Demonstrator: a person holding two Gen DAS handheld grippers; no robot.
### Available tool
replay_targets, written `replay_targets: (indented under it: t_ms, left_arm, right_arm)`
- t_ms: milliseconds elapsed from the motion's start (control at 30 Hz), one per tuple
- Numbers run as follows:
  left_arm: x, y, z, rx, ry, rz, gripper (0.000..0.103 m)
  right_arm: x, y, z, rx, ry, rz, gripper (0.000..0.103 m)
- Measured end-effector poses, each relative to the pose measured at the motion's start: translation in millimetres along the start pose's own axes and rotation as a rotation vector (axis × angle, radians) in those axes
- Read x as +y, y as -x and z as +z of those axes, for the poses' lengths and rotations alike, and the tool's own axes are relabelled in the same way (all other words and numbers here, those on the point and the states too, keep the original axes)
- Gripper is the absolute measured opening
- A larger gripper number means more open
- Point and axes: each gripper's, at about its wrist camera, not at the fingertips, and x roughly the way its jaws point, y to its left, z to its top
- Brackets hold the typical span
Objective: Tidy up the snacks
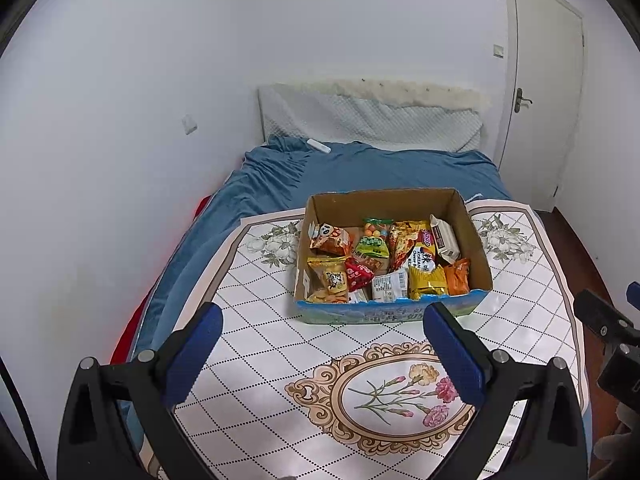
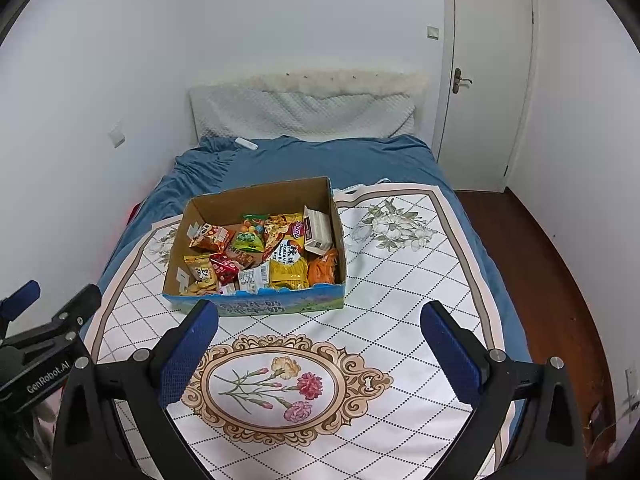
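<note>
An open cardboard box (image 1: 478, 252) (image 2: 338, 236) with a blue printed front stands on a white floral cloth (image 1: 280, 352) (image 2: 400, 300) spread over the bed. Inside lie several snack packets: orange, yellow (image 1: 426, 282) (image 2: 288, 274), green (image 1: 372, 246) (image 2: 248, 240), red ones and a small white carton (image 1: 444, 238) (image 2: 318, 230). My left gripper (image 1: 324, 316) hovers open just short of the box's front, nothing between its blue pads. My right gripper (image 2: 320, 314) is open too, equally near, empty. Each gripper shows at the edge of the other's view.
The bed has a blue sheet (image 1: 360, 168) (image 2: 320, 160), a white pillow (image 2: 304, 116) and a small white object (image 2: 246, 143) at its head. White walls run along the left. A closed door (image 2: 488, 72) and dark wooden floor (image 2: 540, 260) lie to the right.
</note>
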Motion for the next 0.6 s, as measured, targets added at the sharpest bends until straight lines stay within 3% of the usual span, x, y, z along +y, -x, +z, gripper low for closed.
replay_targets:
  t_ms: [600]
  left_arm:
    - [0.5, 0.8, -1.5, -0.004, -0.001, -0.001, 0.102]
  right_arm:
    - [5.3, 2.5, 2.5, -0.012, -0.001, 0.013, 0.103]
